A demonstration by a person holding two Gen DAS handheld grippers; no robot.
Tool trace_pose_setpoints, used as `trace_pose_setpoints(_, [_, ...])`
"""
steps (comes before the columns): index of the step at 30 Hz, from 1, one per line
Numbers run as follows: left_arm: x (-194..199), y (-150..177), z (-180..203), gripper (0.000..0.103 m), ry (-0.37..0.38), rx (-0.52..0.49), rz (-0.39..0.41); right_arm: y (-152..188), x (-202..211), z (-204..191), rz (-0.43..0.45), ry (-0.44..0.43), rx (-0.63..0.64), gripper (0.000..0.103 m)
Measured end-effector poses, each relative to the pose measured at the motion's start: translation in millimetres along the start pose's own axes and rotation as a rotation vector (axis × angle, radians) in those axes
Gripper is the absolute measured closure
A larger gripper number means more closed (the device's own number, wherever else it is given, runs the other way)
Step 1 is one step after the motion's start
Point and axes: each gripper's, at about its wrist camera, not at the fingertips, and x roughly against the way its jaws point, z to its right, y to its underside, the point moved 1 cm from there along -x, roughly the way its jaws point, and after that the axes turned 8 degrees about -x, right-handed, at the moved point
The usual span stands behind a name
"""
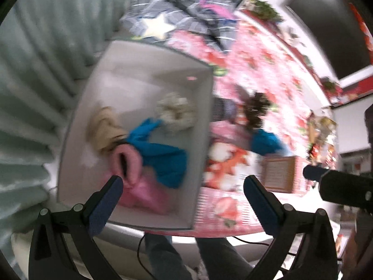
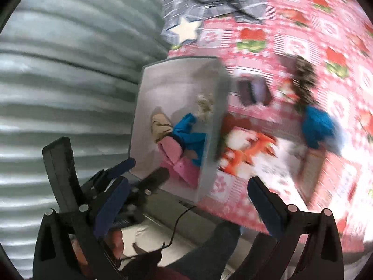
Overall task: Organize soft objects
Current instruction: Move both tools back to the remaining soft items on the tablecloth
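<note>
Hovering with fingers spread wide and empty, the left gripper (image 1: 183, 190) and right gripper (image 2: 187, 192) hang over the table's near edge. The white box (image 1: 207, 126) sits there, so a careless sweep could nudge it off. Inside lie a pink sock (image 1: 130, 165), blue cloth (image 1: 163, 156) and cream scrunchie (image 1: 177, 114); farther right, a blue piece (image 1: 265, 142) lies loose on the table (image 1: 268, 53).

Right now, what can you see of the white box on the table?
The white box is an open-topped rectangular bin with plain, smooth walls, standing upright at the edge of the pink patterned tablecloth, beside the pale curtain. Inside lie a blue cloth, a pink soft item, a beige one and a cream fluffy one. Neither hand-held gripper touches it.
</note>
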Motion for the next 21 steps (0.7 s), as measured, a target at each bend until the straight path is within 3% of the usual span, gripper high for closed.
trace_pose_setpoints(4, [2.2, -15.7, 34.7, 0.0, 0.0, -0.088, 0.009, 12.0, 44.5, 53.3, 0.046, -0.001, -0.129, 0.001])
trace_pose_setpoints(10, [-15.7, -31.9, 67.6, 0.0, -0.003, -0.131, -0.032, 9.2, 84.3, 139.1, 0.128, 0.037, -0.35, 0.001])
trace_pose_setpoints(14, [-30.3, -31.5, 79.4, 0.0, -0.013, -0.134, -0.077, -2.2, 79.1, 192.7, 0.115, 0.048, -0.465, 0.001])
trace_pose_setpoints(17, [-40.3, -32.1, 88.2, 0.0, -0.032, -0.139, -0.11, -13.8, 66.0, 229.0, 0.077, 0.085, -0.505, 0.001])
trace_pose_setpoints(21, [-51.8, -37.6, 96.5, 0.0, -0.071, -0.139, -0.142, -34.1, 38.9, 262.5, 0.009, 0.063, -0.535, 0.001])
